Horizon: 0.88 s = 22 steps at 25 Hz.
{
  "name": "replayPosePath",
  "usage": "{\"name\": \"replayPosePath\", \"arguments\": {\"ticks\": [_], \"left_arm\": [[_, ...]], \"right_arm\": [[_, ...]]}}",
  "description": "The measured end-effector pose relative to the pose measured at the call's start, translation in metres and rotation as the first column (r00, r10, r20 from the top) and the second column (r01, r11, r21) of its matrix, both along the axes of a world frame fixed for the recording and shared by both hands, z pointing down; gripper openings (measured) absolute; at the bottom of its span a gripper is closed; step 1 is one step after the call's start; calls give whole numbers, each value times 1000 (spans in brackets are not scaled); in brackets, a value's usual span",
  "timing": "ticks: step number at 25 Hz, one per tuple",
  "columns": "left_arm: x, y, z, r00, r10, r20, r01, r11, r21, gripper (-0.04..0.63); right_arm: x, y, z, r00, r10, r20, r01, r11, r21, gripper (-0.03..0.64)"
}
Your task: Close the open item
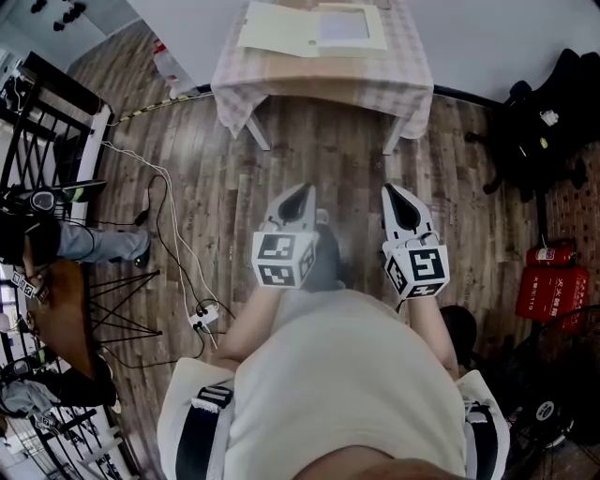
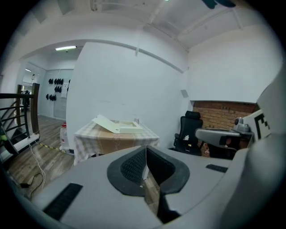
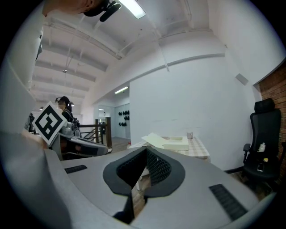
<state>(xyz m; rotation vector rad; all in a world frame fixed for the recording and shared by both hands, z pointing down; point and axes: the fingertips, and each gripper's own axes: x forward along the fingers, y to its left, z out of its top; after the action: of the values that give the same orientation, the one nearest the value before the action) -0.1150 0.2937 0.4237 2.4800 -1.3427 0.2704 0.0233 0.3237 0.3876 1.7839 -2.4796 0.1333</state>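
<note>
Left fingers (image 2: 129, 166): dark ribbed pads closed tip to tip, holding nothing; floor shows through the slit below the tips.
Right fingers (image 3: 159, 168): likewise together at the tips, clamped on nothing.
Left gripper (image 1: 302, 194): grey, held low in front of the person's body, pointing towards the table; in its own view (image 2: 145, 148) the closed tips line up under the table's edge.
Right gripper (image 1: 395, 191): beside the left one and level with it, with a gap between them; its own view (image 3: 145, 150) looks at the table from the right.
Marker cubes: one on the rear of each gripper, left (image 1: 283, 261) and right (image 1: 418, 268), close to the person's light shirt (image 1: 347, 384).
Floor (image 1: 225, 178): dark wooden boards separate the grippers from the table; a white cable and a power strip (image 1: 204, 317) lie to the left.
Table (image 1: 319, 91): small, under a pale checked cloth, against the white wall, well apart from both grippers.
Open box (image 1: 314, 28): flat and cream, on the tabletop; its lid (image 1: 277, 28) is folded out to the left of the tray and, in the left gripper view, tilts up from the box (image 2: 119, 125). The right gripper view shows the same box (image 3: 172, 143).
Right of table: black office chair (image 2: 190, 129) before a brick wall (image 2: 223, 112).
Far right: red fire extinguishers (image 1: 553, 281).
Far left: black railing (image 1: 47, 131).
</note>
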Motion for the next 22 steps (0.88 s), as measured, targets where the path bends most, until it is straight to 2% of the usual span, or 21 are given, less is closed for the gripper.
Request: {"name": "replayPosePath", "arguments": {"ticks": [7, 22], "left_arm": [[-1, -40, 12, 1000, 0, -6, 0, 1000, -4, 6], [-16, -202, 13, 1000, -5, -19, 4, 998, -57, 6]], "right_arm": [[-7, -36, 9, 999, -29, -32, 28, 1000, -12, 0], [-23, -192, -7, 996, -56, -71, 55, 998, -23, 0]]}}
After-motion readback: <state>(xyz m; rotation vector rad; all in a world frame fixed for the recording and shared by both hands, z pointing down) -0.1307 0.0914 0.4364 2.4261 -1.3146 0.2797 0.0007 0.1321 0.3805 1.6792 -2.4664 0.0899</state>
